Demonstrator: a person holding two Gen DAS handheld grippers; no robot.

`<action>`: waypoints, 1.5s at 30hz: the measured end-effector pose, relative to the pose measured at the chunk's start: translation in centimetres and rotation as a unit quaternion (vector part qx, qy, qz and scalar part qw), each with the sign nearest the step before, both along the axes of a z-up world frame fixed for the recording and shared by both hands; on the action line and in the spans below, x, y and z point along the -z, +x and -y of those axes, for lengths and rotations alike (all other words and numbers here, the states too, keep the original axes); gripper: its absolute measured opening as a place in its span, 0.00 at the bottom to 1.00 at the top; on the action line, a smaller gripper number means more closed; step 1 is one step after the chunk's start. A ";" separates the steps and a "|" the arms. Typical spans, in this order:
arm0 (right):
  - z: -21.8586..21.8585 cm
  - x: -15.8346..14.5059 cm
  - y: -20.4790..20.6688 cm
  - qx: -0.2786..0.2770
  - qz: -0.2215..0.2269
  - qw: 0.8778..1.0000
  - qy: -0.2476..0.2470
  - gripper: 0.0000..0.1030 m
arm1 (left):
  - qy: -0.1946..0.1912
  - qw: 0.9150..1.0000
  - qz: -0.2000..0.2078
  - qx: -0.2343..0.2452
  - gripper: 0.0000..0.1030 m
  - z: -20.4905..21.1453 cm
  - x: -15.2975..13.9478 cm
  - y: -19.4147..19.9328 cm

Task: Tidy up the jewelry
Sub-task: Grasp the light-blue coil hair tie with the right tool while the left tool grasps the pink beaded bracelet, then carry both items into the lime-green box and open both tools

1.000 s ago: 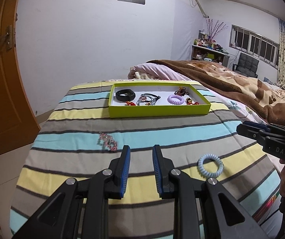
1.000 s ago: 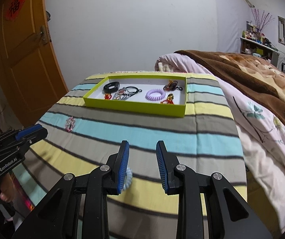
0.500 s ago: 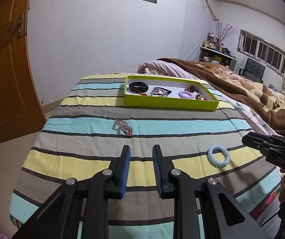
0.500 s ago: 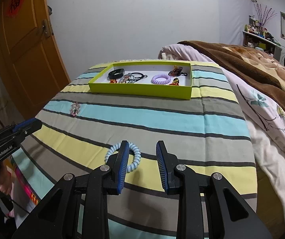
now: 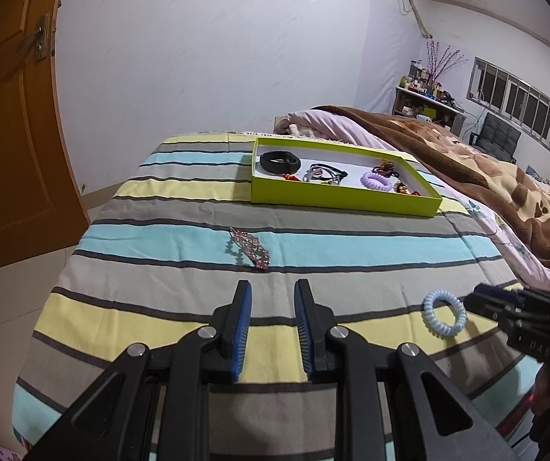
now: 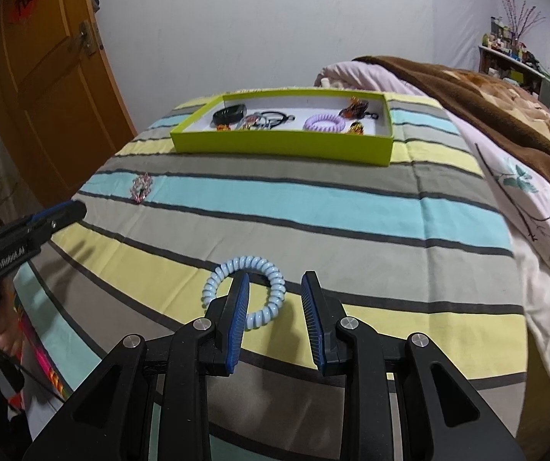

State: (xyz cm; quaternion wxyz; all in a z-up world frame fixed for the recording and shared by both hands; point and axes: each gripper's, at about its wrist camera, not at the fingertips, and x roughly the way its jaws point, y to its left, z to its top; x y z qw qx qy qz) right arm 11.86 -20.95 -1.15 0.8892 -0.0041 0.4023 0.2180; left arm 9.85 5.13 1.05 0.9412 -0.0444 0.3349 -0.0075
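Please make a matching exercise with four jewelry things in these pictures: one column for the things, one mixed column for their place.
Things:
1. light blue coil hair tie
2. purple coil hair tie
3. pink beaded piece
4. black band

Places:
A. left end of the green tray
B. on the bedspread, ahead of the left gripper
C. right half of the green tray
D. on the bedspread, at the right gripper

Pairs: 1-D, 2-C, 3-B, 4-A
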 end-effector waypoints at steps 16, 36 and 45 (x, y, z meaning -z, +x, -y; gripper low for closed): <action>-1.3 1.2 1.2 -0.005 -0.005 0.999 -0.041 0.09 | -0.019 0.998 -0.053 -0.019 0.30 -1.3 2.3 6.2; -1.0 0.7 2.2 -0.004 -0.005 1.000 -0.026 0.09 | 0.002 0.995 -0.094 -0.046 0.21 -0.5 3.7 9.9; -0.3 0.0 1.8 0.003 0.001 1.000 -0.018 0.09 | 0.018 0.997 -0.071 -0.010 0.11 0.5 2.7 8.0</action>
